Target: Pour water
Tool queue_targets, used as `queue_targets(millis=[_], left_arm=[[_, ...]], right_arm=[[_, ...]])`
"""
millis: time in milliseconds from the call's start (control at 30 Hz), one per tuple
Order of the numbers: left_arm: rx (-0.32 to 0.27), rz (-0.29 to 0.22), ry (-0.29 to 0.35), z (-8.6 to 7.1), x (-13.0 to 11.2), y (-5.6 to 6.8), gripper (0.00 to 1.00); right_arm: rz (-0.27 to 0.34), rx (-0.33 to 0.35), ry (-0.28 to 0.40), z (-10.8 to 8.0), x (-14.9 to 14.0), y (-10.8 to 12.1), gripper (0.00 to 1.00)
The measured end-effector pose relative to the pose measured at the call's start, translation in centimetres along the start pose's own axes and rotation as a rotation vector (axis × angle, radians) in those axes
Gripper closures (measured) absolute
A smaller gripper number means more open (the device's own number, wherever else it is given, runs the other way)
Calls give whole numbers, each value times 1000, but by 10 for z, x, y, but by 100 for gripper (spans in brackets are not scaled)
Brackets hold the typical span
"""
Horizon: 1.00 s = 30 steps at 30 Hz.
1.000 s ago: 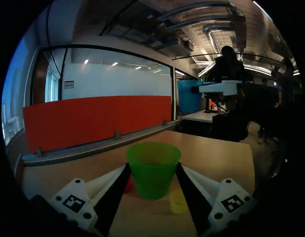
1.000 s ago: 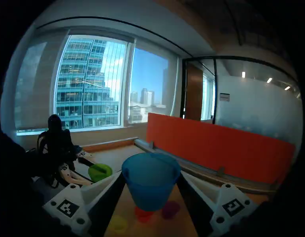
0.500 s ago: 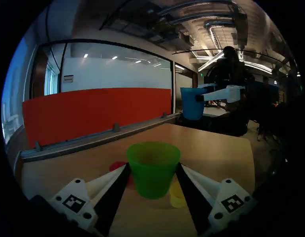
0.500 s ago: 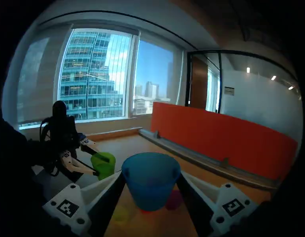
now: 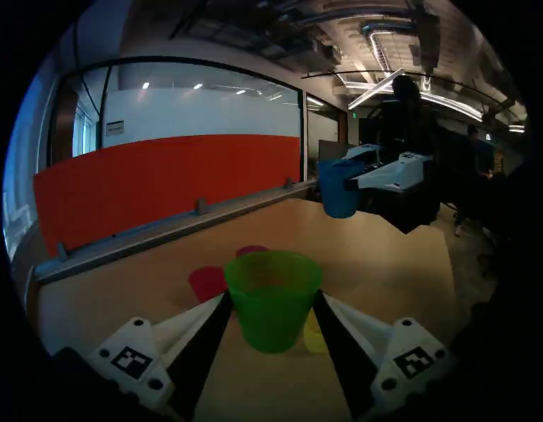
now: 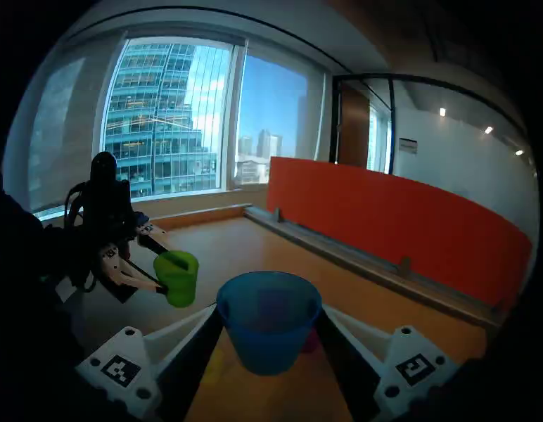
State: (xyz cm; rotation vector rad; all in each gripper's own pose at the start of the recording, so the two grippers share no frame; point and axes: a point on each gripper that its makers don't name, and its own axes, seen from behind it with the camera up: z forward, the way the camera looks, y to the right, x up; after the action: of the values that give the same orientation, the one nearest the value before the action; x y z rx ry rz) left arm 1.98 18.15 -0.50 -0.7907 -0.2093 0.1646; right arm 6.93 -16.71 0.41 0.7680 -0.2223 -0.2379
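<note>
In the left gripper view my left gripper (image 5: 273, 309) is shut on a green cup (image 5: 273, 298), held upright above the wooden table (image 5: 384, 267). Farther off at the upper right, the right gripper (image 5: 345, 186) holds a blue cup (image 5: 338, 188). In the right gripper view my right gripper (image 6: 269, 320) is shut on the blue cup (image 6: 269, 320), upright. To its left, the left gripper (image 6: 162, 278) carries the green cup (image 6: 178, 277) at about the same height. Small cups stand on the table below: a red one (image 5: 207, 282), a magenta one (image 5: 252, 250) and a yellow one (image 5: 314, 336), partly hidden.
An orange partition (image 5: 166, 183) with a grey rail (image 5: 173, 228) runs along the table's far side. Large windows (image 6: 166, 126) fill one wall. A glass-walled room (image 5: 201, 112) lies behind the partition. Dark office furniture (image 5: 468, 190) stands beyond the table's end.
Both grippers have tipped downward, showing more table. The two cups have come closer together. The small red and magenta cups have come into sight behind the green cup.
</note>
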Motion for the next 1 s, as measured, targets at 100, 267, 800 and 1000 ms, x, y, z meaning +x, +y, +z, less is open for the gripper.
queue_targets(millis=[100,267,800,1000], left_arm=[[-7,4,-20,2,-7,1,18],[-20,9,-59,4,-21,3,18],[-59,60,-184,6,-65,15,18],[-69,63,-215,6,-75,16,18]], right_arm=[[2,6,-17,2,-12,0,10],[2,17,-47,6,-32,-2,10],[9,61,-153,21,-98,-19,10],[7,74,-179,23,-113,-24,10]])
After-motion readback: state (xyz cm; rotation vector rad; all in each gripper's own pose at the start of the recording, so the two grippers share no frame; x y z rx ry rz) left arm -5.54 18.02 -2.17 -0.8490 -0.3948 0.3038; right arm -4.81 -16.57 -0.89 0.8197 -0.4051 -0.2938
